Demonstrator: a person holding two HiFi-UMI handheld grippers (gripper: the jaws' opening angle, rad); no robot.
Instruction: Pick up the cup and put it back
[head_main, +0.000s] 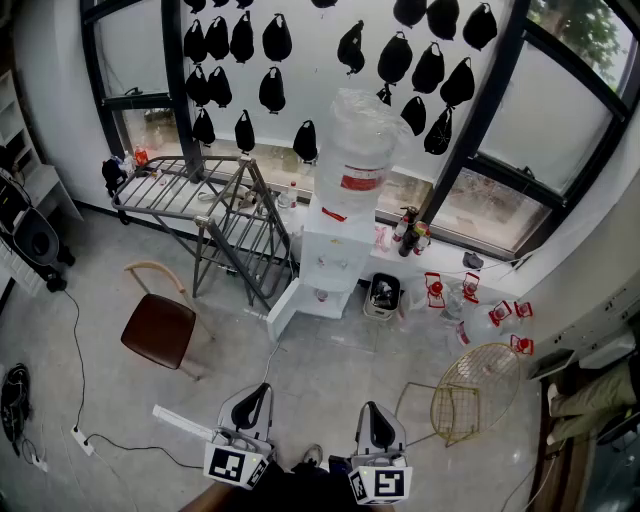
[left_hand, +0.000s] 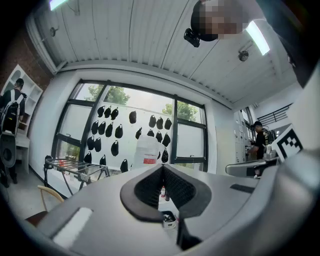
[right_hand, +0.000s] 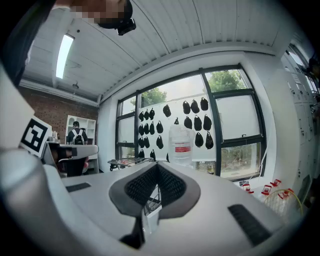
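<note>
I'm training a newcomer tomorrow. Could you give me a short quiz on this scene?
1. True or false: the right gripper holds a cup.
2. In the head view, which stands left of the white water dispenser? A) brown-seated wooden chair B) gold wire chair C) small white bin
3. What colour are the pouches hanging on the window?
Key: 1 false, its jaws are together with nothing between; 2 A; 3 black.

L claw (head_main: 260, 390), R claw (head_main: 373, 408) closed, held level.
</note>
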